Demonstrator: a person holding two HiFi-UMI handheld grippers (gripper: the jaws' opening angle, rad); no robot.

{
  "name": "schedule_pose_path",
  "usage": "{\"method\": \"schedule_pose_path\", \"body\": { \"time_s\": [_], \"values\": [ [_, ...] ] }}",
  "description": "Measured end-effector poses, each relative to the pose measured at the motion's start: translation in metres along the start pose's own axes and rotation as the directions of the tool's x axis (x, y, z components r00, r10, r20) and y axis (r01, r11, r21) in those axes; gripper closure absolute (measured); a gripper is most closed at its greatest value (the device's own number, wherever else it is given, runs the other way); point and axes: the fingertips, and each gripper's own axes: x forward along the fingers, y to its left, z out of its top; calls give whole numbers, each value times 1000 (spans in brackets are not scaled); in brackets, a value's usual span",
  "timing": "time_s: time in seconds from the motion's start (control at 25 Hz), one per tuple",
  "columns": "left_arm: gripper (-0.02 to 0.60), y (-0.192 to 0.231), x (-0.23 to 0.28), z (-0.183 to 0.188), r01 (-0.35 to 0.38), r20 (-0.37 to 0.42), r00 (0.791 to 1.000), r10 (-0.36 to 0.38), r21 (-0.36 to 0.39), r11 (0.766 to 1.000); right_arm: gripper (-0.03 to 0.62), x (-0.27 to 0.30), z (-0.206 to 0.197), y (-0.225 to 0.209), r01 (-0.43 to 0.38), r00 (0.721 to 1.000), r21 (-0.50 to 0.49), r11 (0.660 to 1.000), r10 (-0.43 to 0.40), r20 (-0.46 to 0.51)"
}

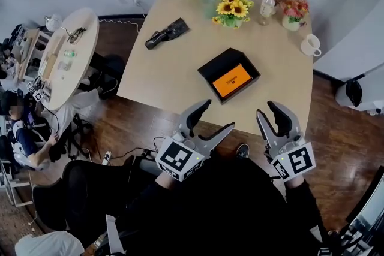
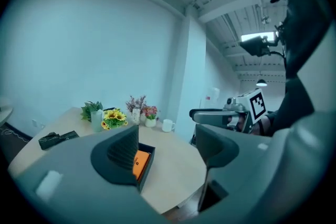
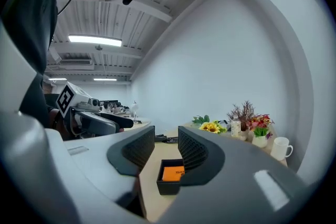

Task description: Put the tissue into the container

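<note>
An open black box (image 1: 210, 69) sits near the middle of the light wooden table, with an orange packet (image 1: 231, 80) lying flat inside it. Both grippers hover off the table's near edge, short of the box. My left gripper (image 1: 217, 115) is open and nothing is between its jaws. To its right, my right gripper (image 1: 266, 108) is open by a narrower gap, also empty. The left gripper view has the box (image 2: 148, 157) and packet (image 2: 140, 161) beside the left jaw of my left gripper (image 2: 167, 139). In the right gripper view the box (image 3: 167, 186) shows between the jaws of my right gripper (image 3: 166, 139).
At the table's far end stand sunflowers (image 1: 231, 9), a small bottle (image 1: 266, 7), a pot of pink flowers (image 1: 293, 15) and a white mug (image 1: 311, 45). A black object (image 1: 167, 33) lies at the far left. A round table (image 1: 66, 57) with a seated person is further left.
</note>
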Motion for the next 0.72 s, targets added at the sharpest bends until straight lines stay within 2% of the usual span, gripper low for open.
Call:
{"method": "schedule_pose_path", "body": {
  "time_s": [0.12,0.24,0.36,0.48,0.72],
  "values": [
    [270,-9,-11,11,-4,63,998,2,24,1000,454,-5,17,11,-1,999,-4,1000,1,49],
    [270,-17,-15,20,-6,93,996,2,51,999,453,-10,29,21,-15,997,-21,1000,16,80],
    [270,-21,-18,30,-13,126,992,7,42,999,447,-10,34,29,-29,996,-54,998,34,85],
    [270,-23,-20,37,-10,161,987,4,34,999,447,-12,37,34,-37,995,-39,999,40,93],
    [270,-27,-24,43,-11,183,983,4,39,999,447,-18,47,35,-31,993,-71,997,39,113]
  ]
}}
